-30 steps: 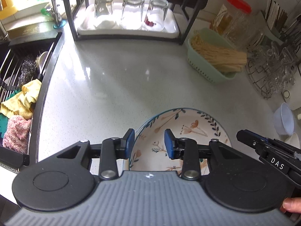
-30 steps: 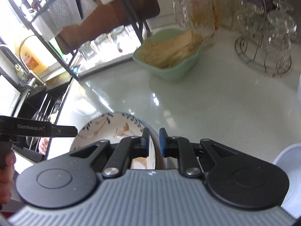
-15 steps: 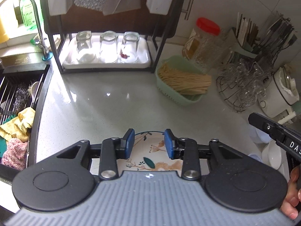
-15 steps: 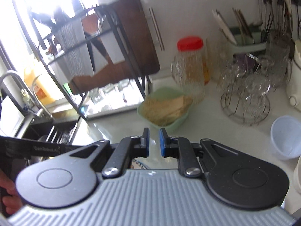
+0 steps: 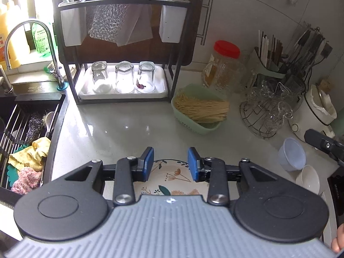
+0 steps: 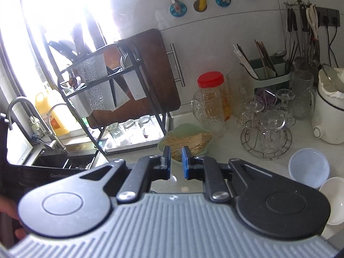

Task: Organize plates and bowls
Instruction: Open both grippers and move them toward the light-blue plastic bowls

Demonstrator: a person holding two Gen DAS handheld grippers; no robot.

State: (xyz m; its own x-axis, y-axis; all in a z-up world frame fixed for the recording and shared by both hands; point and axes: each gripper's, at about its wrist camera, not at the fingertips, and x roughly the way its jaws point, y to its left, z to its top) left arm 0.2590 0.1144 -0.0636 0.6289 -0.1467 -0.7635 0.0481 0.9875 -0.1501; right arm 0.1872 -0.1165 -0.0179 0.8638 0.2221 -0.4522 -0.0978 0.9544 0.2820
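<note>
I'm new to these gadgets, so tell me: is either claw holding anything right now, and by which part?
Nothing is held. The left gripper is open above the floral plate, not touching it. The right gripper has a narrow empty gap.

- Daylight from the window (image 6: pixel 53 10) at upper left, blown out to pure white in the right wrist view.
- Haze and washed contrast over the dish rack (image 6: pixel 103 90) beside that glare.
- Soft sheen and pale reflections on the tabletop (image 5: pixel 120 126); faint shadows only.
- Strong fisheye bending at the edges; wall tiles curved.
- Slight softness throughout, left wrist view sharper.
</note>
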